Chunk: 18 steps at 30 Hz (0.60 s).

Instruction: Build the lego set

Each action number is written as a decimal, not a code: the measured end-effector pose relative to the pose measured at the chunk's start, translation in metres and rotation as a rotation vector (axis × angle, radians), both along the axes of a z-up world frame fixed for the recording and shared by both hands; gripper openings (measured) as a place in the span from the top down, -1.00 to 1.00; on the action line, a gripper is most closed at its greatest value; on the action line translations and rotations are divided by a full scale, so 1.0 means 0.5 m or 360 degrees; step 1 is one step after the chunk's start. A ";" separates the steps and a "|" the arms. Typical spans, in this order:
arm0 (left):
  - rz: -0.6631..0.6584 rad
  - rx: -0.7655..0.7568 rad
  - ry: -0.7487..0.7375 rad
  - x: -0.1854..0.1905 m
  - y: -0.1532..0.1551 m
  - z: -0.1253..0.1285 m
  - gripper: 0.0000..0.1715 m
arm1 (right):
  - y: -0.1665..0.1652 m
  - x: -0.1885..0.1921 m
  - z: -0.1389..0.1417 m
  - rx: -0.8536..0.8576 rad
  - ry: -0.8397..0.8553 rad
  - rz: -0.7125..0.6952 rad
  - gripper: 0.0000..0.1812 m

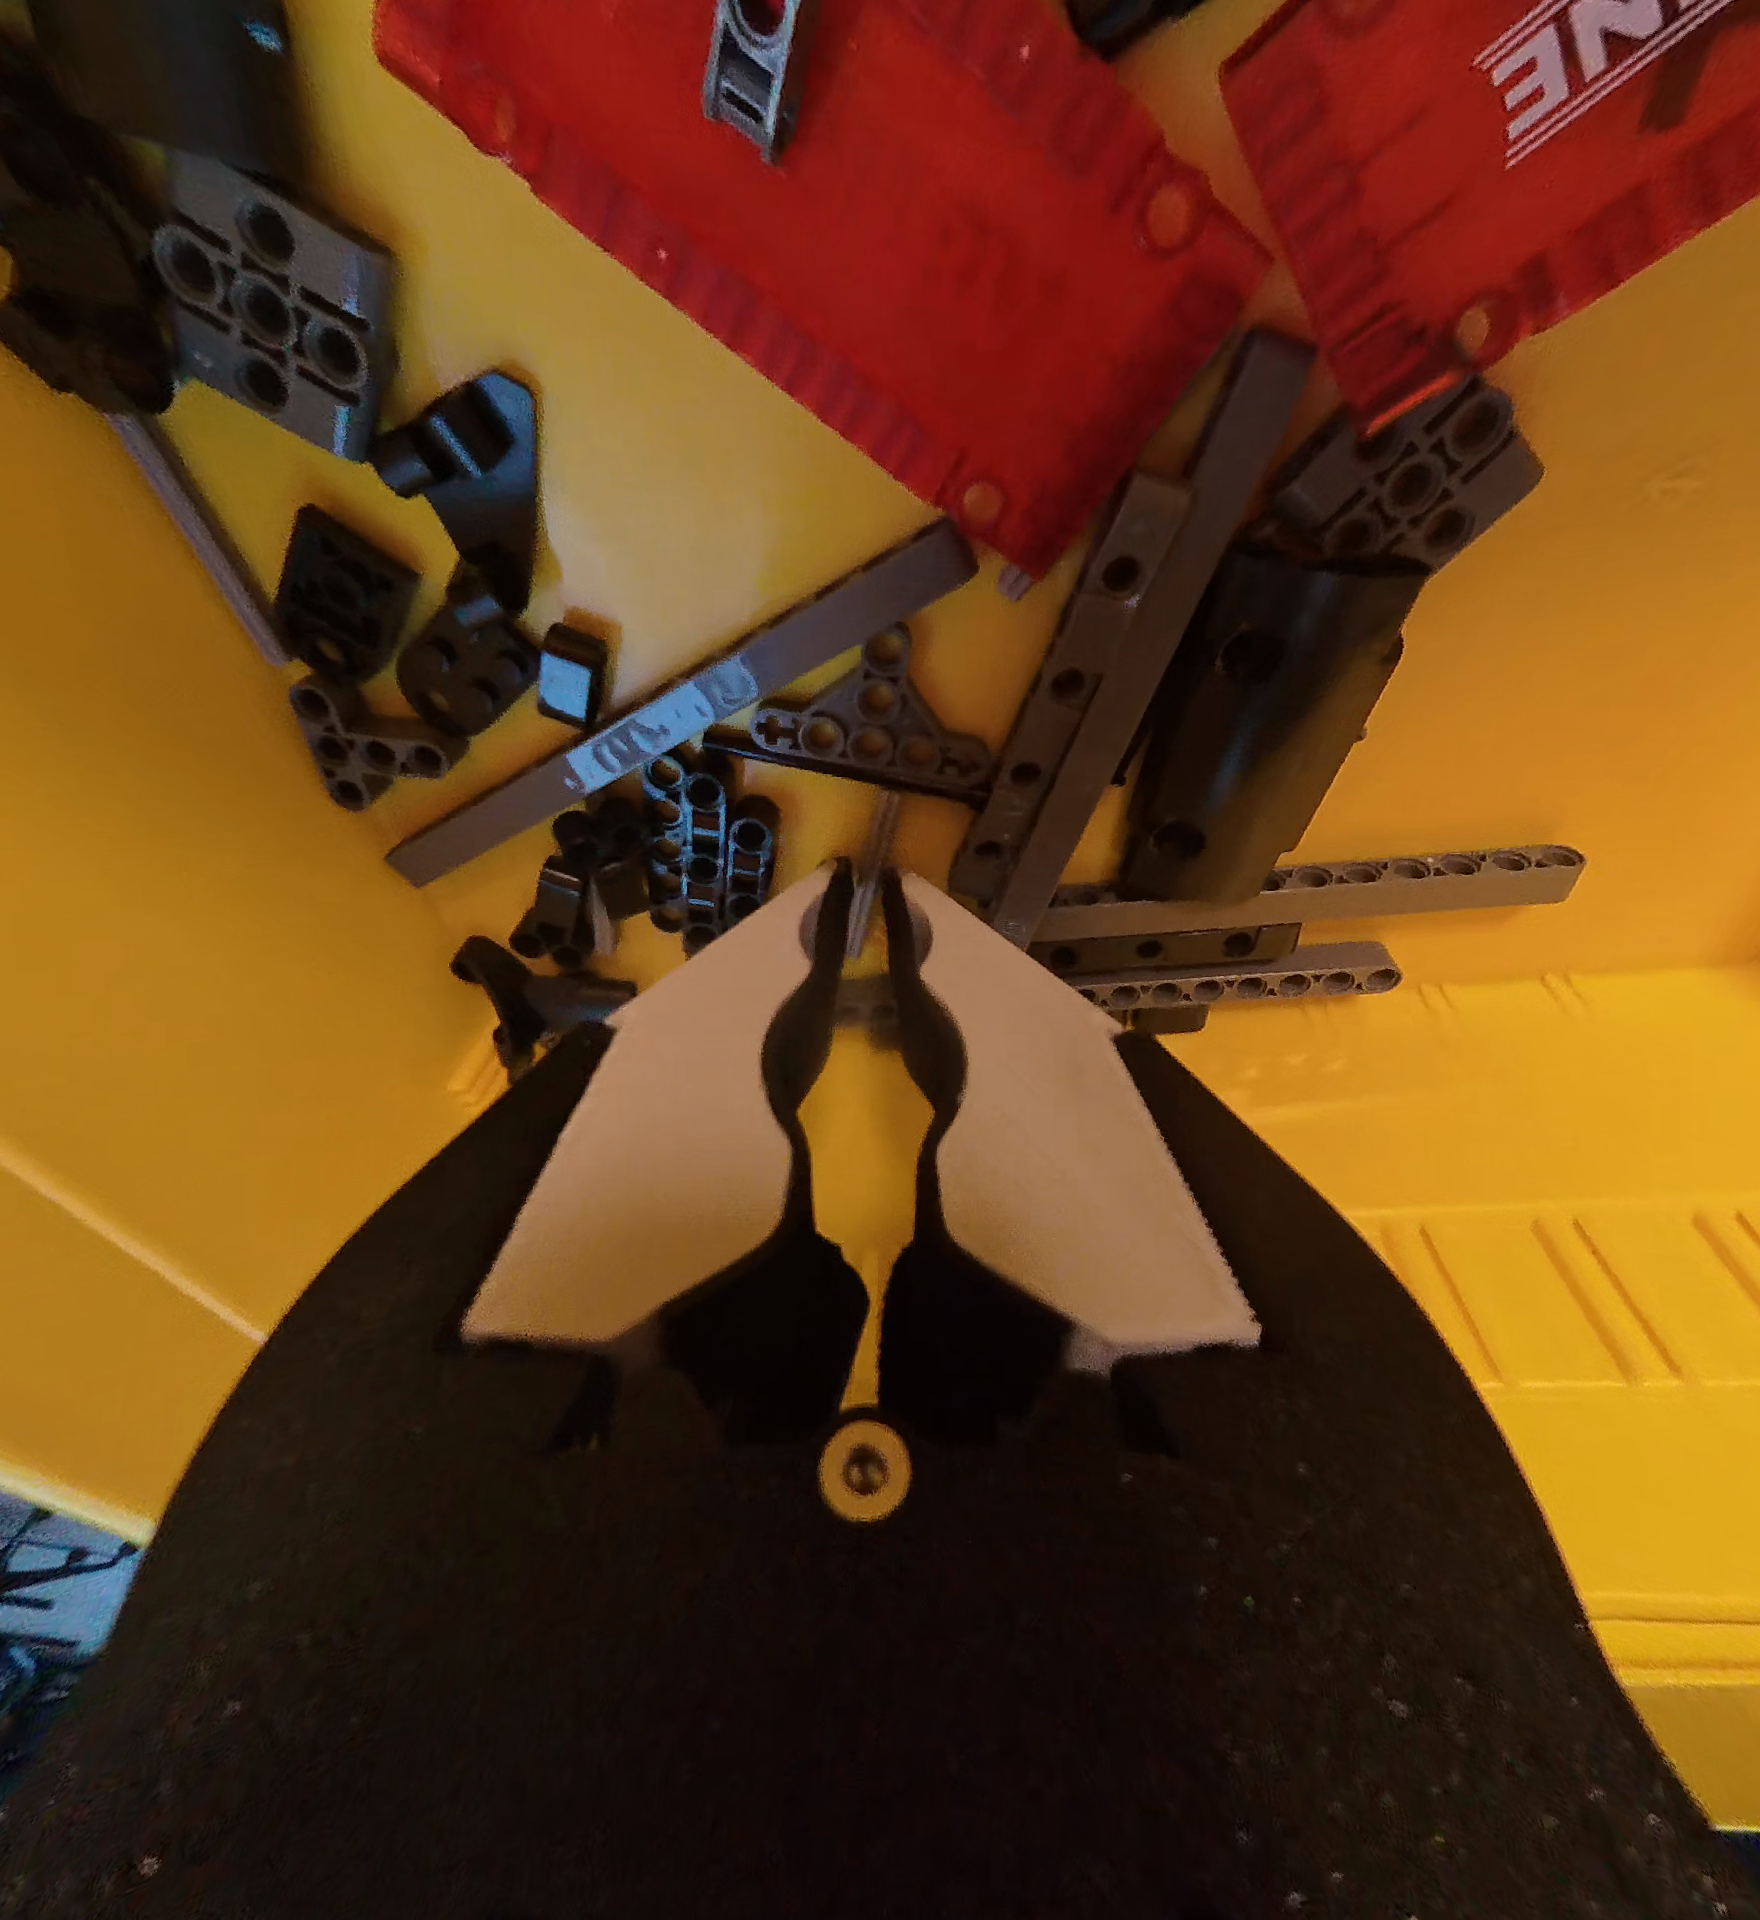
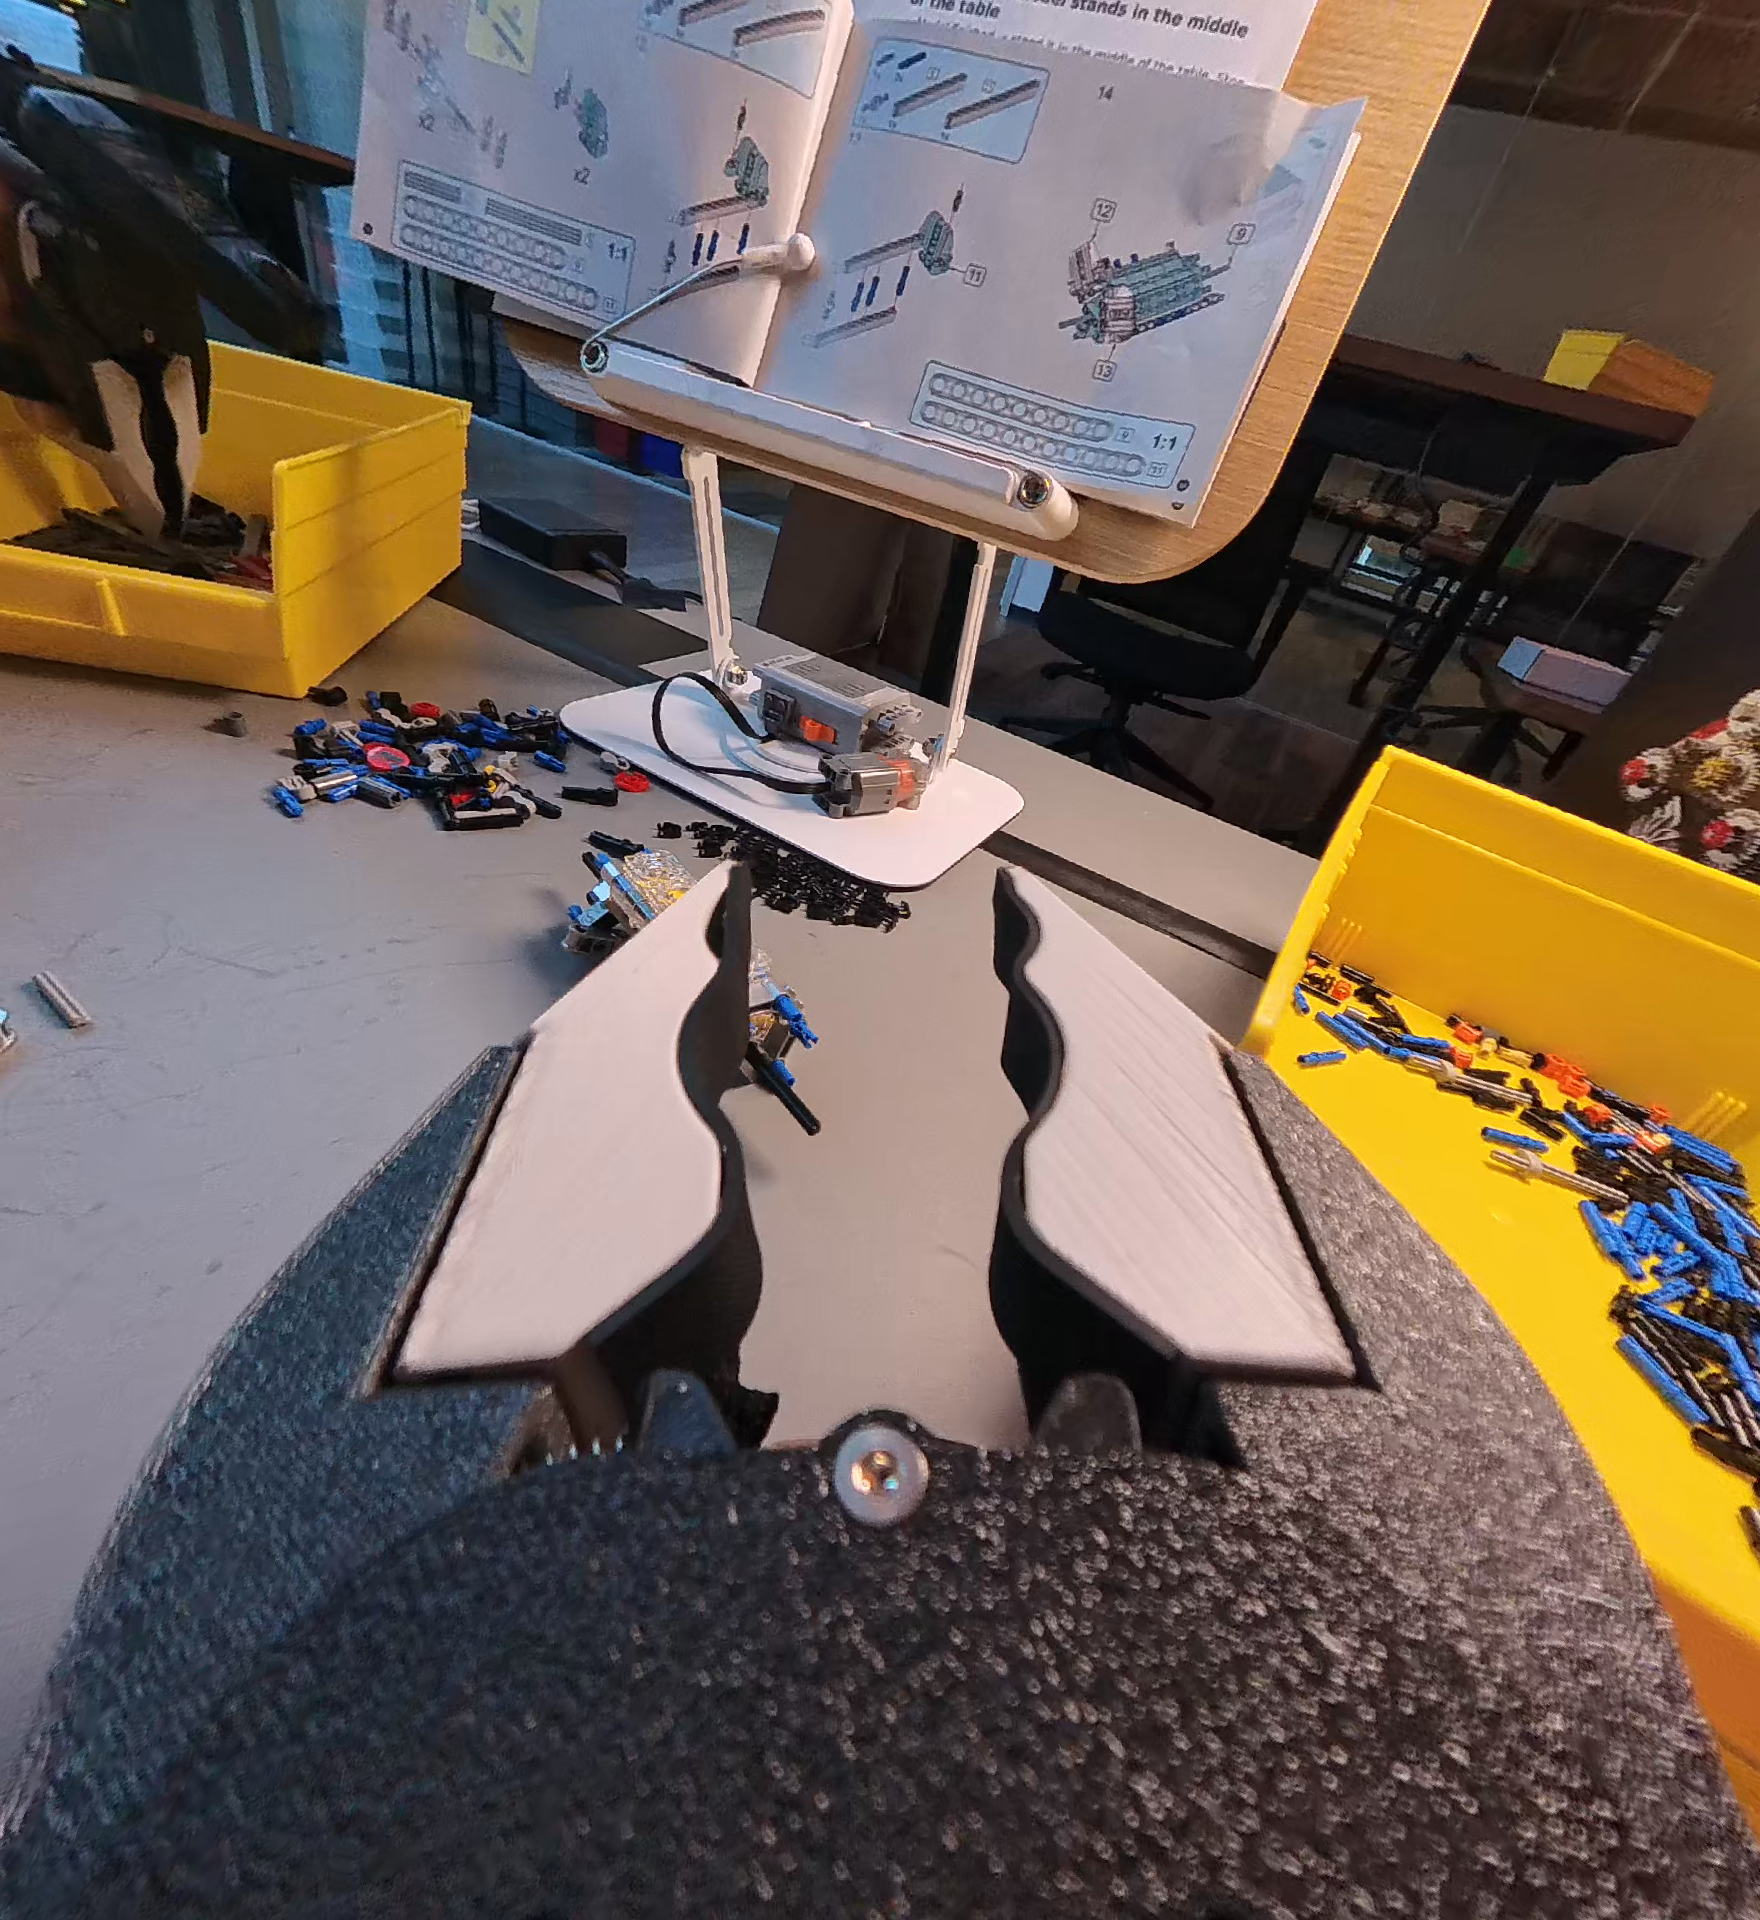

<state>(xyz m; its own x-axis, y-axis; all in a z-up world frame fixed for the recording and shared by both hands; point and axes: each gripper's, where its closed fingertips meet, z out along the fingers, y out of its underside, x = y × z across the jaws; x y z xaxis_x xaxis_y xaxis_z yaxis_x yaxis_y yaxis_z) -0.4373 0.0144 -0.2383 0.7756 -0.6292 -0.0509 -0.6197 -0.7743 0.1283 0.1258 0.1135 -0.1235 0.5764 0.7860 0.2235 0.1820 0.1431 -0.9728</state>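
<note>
Left wrist view: the left gripper (image 1: pixel 863 891) reaches down into a yellow bin (image 1: pixel 1478 1143), its jaws nearly closed and clenched on a thin grey axle (image 1: pixel 878 854) whose far end pokes out ahead of the tips. Just beyond the tips lie a dark triangular plate (image 1: pixel 881 722) and, to the left, a cluster of black connectors (image 1: pixel 689 842). To the right of the tips grey holed beams (image 1: pixel 1312 894) are stacked, and farther ahead red panels (image 1: pixel 855 260).

Right wrist view: the right gripper (image 2: pixel 871 894) hovers above the grey desk (image 2: pixel 180 1195), jaws spread wide and holding nothing. A small blue-and-black assembly (image 2: pixel 782 1039) lies on the desk between the jaws, close by the left finger. Ahead stands an instruction booklet stand (image 2: pixel 855 312). At right a second yellow bin (image 2: pixel 1582 935) holds blue pins (image 2: pixel 1686 1278).
</note>
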 end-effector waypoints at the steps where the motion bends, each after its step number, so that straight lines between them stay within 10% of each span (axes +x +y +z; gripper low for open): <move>1: 0.0023 0.0006 -0.0022 0.001 0.001 -0.001 0.97 | -0.002 -0.002 -0.001 0.0007 -0.0010 0.0005 0.51; 6: 0.0079 0.0087 -0.0127 0.024 0.001 0.024 0.97 | -0.008 -0.006 -0.004 0.0028 -0.0050 0.0018 0.51; 10: 0.0043 0.0386 -0.0333 0.123 0.021 0.137 0.97 | -0.014 -0.004 0.011 0.0037 -0.0012 0.0034 0.51; 18: -0.0384 0.0988 -0.1047 0.574 -0.018 0.306 0.97 | -0.135 -0.075 0.042 -0.0035 0.0082 0.0528 0.50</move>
